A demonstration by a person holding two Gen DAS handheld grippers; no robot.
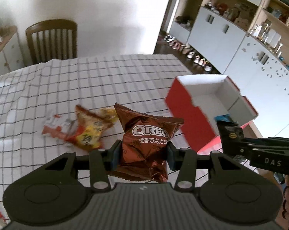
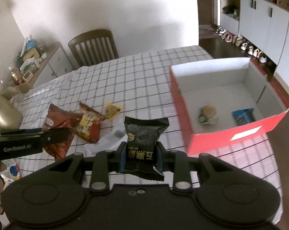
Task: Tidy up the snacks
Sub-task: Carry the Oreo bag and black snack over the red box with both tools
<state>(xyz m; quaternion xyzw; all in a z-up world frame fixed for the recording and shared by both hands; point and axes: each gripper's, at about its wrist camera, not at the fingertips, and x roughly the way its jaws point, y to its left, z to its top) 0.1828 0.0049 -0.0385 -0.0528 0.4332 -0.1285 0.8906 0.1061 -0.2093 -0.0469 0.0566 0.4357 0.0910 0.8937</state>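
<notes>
Left gripper (image 1: 142, 154) clamps brown Oreo packet (image 1: 147, 132) between its pads — right gripper (image 2: 140, 156) pinches black snack packet (image 2: 145, 134), both upright above the table (image 2: 136, 72).

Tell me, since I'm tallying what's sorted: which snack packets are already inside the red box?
Two: the blue packet and the small greenish one with a burger picture, both on the floor of the red box. Every other packet is on the table or held in jaws.
</notes>
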